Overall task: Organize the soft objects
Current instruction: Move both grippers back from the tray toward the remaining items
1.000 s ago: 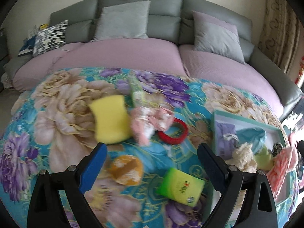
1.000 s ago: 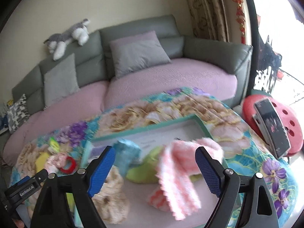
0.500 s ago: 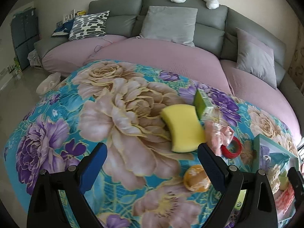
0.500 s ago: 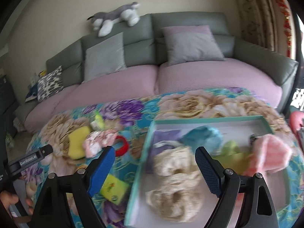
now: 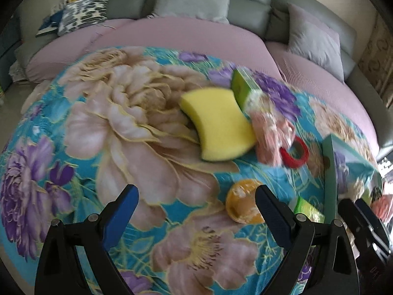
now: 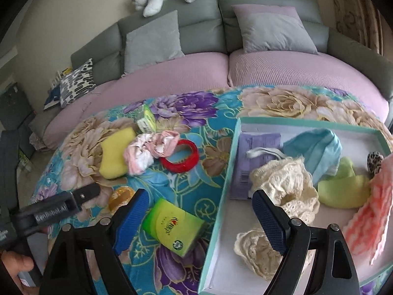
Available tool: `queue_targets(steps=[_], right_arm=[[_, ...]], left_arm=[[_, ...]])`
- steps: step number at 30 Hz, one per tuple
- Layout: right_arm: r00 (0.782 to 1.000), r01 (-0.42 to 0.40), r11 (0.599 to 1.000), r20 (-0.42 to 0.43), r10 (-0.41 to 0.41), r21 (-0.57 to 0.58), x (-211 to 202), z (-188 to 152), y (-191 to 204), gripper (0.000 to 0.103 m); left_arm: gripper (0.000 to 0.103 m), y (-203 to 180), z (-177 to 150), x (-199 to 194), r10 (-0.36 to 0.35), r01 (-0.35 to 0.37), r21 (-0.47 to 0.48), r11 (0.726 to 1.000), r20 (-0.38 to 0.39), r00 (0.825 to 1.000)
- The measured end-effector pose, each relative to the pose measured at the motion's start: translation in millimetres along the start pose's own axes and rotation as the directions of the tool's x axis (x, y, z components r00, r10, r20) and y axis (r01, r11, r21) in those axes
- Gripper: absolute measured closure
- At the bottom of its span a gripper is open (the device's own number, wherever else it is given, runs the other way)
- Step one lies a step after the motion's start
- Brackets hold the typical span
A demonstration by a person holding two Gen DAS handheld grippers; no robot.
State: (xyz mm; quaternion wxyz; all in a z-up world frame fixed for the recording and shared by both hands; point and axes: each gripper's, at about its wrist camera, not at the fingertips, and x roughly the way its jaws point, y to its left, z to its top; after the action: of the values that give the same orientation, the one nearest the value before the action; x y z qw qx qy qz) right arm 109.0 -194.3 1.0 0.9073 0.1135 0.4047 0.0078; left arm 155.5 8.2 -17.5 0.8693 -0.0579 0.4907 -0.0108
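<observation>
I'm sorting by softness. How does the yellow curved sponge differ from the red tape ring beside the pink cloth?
The yellow curved sponge is a solid, matte slab; the red tape ring is a glossy, hollow hoop. The sponge lies left of the pink cloth, the ring right. Both sit outside the teal box.

Lying on the floral-print cloth (image 6: 216,113): a curved yellow foam sponge (image 6: 114,153), with a crumpled pink-and-white fabric bundle (image 6: 149,151) touching at its 3 o'clock and a red plastic ring (image 6: 179,156) further along at 3. Sitting at the sponge's 5 o'clock: a green wrapped packet (image 6: 173,226). Resting in the teal-rimmed shallow box (image 6: 221,196), at the ring's 3 o'clock: a cream lace cloth (image 6: 282,184) and a light-blue folded cloth (image 6: 316,150).
</observation>
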Motion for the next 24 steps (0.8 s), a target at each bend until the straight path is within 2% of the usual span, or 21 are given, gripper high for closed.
queue_targets(steps=[4,17,19,23,24], right_arm=[[1.000,0.014,1.000,0.004,-0.014,0.023,-2,2,-7,0.015],[1.000,0.026,0.999,-0.017,-0.025,0.039,0,0,-13,0.015],[1.000,0.026,0.999,-0.019,-0.025,0.041,1,0,-13,0.015],[1.000,0.025,0.999,-0.019,-0.024,0.042,1,0,-14,0.015],[1.000,0.024,0.999,-0.019,-0.024,0.042,1,0,-14,0.015]], left_arm=[[0.007,-14,-5,10,-0.031,0.031,0.019,0.999,-0.022,0.999],[0.009,-34,-11,25,-0.025,0.029,0.081,0.996,-0.051,0.998],[0.011,-35,-12,27,-0.030,0.035,0.081,0.996,-0.056,0.998],[0.033,-38,-13,31,-0.051,0.057,0.083,0.995,-0.074,0.996],[0.035,-38,-14,32,-0.055,0.062,0.083,0.995,-0.079,0.995]])
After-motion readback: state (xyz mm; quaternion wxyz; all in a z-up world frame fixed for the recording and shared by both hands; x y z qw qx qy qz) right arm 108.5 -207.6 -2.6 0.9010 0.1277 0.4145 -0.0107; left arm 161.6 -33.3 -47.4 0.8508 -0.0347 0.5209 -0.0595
